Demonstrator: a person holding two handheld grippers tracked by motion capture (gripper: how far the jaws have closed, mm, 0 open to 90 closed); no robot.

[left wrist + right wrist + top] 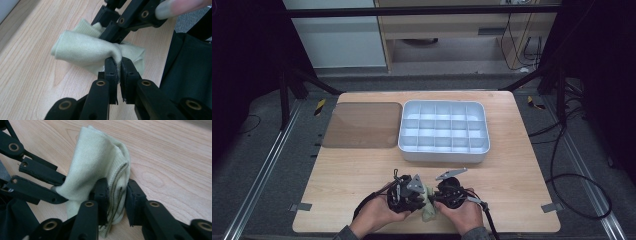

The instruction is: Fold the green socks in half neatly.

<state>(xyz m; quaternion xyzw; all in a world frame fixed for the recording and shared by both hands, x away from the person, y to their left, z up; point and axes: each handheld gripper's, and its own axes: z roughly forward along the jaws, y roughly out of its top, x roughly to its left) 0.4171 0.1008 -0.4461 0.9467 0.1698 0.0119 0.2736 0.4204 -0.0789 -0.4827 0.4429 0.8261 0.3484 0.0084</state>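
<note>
Two hand-held grippers meet over a pale green sock at the near edge of a light wooden table, seen from above. Far left and well beyond the grippers lies a flat, translucent brown lid with rounded corners. Just right of it, straight ahead of both tools, sits a white plastic organizer tray divided into a grid of small square compartments, well apart from the cloth. The stretch of woodgrain between the tray and the grippers is bare.

The left gripper, black with a grey three-cornered plate on top, is held in the person's left hand. In the left gripper view its jaws are pinched tight on a bunched fold of the sock, the ribbed knit creasing where the pads bite; the other gripper's black links cross the cloth from above, hiding part of it.

The sock hangs between the two tools, soft and crumpled, folded over itself.

The right gripper, in the right hand, has the sock standing between its jaws in the right gripper view. The left pad lies against the doubled layers, while a narrow gap shows at the right one, so the jaws are partly apart around the cloth. The left gripper's arms press into the fabric from the left there. A black cable trails off to the right.
</note>
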